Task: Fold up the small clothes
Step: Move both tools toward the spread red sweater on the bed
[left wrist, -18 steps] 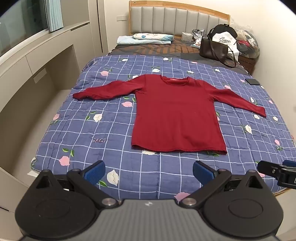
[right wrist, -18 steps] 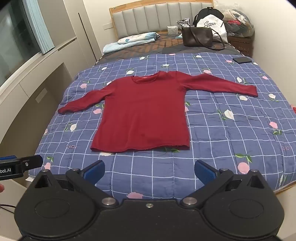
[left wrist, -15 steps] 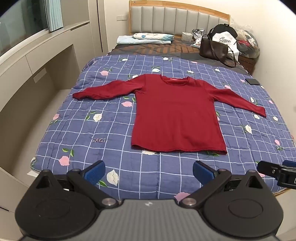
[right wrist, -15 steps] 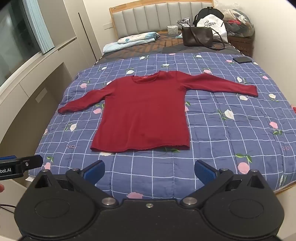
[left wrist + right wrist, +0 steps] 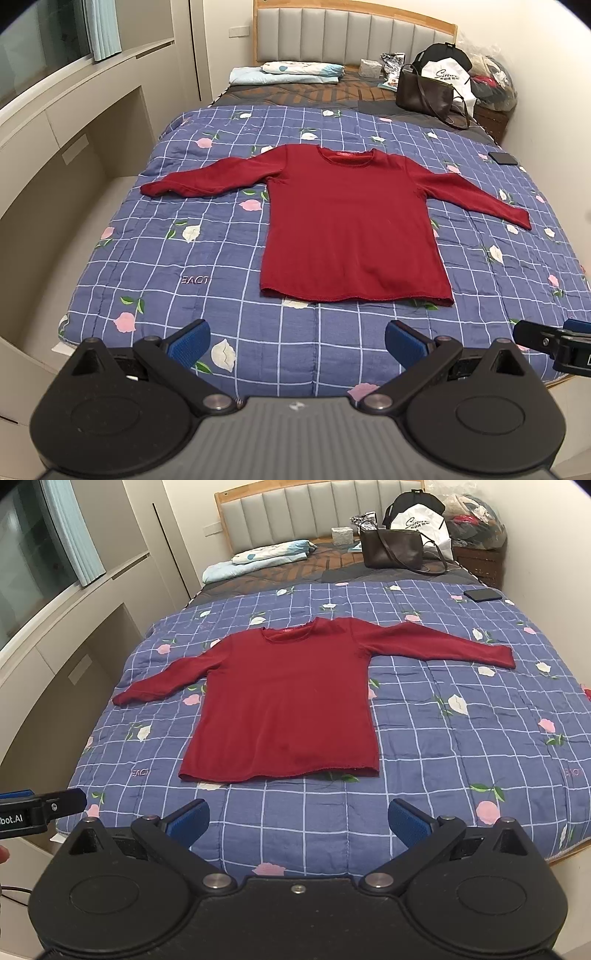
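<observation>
**Pre-fold: both tools poised, sweater untouched**

Still at approach step. Red long-sleeve sweater [image 5: 354, 225] flat on quilted bed [image 5: 155, 258], sleeves out to both sides. Long axis runs hem to collar: hem nearest, neckline twd headboard. Left tool [image 5: 295, 338] & right tool [image 5: 297, 818] both spread wide, empty, short of hem. Next prob: reach a sleeve cuff, pinch, fold inward
</observation>
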The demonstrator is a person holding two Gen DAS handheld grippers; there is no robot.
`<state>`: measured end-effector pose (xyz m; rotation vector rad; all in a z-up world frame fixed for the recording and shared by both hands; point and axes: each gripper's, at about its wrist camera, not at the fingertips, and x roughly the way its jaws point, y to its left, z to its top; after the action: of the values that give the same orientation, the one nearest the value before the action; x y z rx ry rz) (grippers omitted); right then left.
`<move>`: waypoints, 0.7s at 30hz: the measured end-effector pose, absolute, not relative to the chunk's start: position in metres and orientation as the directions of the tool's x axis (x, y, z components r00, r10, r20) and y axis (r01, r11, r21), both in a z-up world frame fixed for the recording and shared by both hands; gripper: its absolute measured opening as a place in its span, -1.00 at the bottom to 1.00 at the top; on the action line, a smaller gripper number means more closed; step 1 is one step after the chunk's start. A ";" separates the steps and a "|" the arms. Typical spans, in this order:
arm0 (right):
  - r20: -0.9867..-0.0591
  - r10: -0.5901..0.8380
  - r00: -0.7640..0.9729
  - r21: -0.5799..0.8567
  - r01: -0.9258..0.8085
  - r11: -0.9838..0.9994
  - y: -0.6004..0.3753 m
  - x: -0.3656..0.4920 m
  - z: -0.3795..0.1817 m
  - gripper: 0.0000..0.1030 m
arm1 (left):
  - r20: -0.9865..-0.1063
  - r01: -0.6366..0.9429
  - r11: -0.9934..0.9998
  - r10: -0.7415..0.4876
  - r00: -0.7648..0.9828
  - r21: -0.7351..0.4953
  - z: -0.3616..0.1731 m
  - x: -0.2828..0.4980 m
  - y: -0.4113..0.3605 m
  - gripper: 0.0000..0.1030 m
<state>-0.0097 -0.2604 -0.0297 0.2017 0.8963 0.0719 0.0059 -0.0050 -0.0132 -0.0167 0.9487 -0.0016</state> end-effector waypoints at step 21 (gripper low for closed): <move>-0.800 0.122 0.588 0.204 0.074 0.976 -0.254 -0.001 -0.036 0.99 | -0.806 0.052 0.999 -0.034 0.591 -0.005 -0.014 0.028 0.008 0.99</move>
<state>-0.0012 -0.2536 -0.0363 0.2251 0.9445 0.0284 0.0282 0.0078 -0.0144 0.0199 0.9376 -0.0500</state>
